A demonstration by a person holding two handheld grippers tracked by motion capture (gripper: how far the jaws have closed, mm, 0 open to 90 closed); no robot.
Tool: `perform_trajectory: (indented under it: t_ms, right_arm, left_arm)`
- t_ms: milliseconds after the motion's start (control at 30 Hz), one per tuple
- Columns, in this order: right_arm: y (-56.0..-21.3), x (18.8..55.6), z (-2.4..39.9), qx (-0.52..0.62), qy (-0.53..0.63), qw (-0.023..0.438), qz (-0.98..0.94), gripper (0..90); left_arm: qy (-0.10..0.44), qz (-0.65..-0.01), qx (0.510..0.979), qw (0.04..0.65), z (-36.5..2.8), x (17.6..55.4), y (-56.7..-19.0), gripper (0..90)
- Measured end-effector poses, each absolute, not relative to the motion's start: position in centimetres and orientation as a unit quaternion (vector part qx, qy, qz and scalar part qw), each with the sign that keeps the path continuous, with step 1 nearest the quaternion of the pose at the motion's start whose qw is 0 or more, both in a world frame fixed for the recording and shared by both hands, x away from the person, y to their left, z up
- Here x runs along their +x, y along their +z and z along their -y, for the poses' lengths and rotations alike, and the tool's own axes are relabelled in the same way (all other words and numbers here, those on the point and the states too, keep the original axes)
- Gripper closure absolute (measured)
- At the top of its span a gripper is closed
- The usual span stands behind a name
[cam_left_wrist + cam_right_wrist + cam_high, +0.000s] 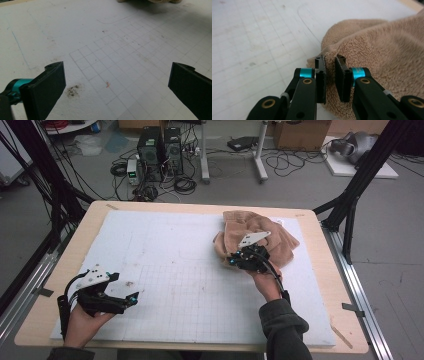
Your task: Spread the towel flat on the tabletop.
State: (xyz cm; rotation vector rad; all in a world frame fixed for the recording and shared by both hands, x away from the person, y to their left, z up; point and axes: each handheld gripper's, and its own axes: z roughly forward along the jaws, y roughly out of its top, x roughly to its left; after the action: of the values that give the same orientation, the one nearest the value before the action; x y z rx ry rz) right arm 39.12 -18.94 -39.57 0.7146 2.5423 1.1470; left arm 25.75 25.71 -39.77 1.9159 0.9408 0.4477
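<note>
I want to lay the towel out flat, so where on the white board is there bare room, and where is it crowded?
The widest bare patch is the gridded middle of the white board, between the left gripper and the towel, running up to the far left corner. It is crowded at the far right, where the right gripper pinches the towel's edge.

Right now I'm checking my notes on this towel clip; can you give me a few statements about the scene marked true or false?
1. The right gripper pinches an edge fold of the tan towel. True.
2. The left gripper holds the towel too. False: its jaws stand wide apart with nothing between them.
3. The towel lies neatly folded. False: it is crumpled in a heap.
4. The white gridded board lies on a wooden table. True.
</note>
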Motion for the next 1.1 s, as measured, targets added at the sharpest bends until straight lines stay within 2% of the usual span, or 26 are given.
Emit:
perform_trajectory:
  t_ms: [300, 500, 867, 1100]
  right_arm:
    - [-36.0, 36.0, 20.1, 0.200, 0.429, 0.133, -0.871, 80.5]
    - [-34.6, 34.4, 19.5, 0.166, 0.442, 0.133, -0.871, 82.7]
    - [-33.4, 31.4, 13.8, 0.060, 0.460, 0.077, -0.883, 84.6]
    - [-32.9, 29.9, 9.6, 0.006, 0.489, 0.019, -0.872, 84.6]
  left_arm:
    - [0.182, -0.381, 0.779, 0.464, -25.6, 25.6, -39.6, 1.7]
    - [0.178, -0.373, 0.782, 0.467, -24.9, 25.7, -39.4, 1.7]
    - [0.178, -0.368, 0.782, 0.470, -24.5, 25.5, -39.0, 1.7]
    - [0.178, -0.366, 0.782, 0.472, -24.5, 25.3, -38.9, 1.7]
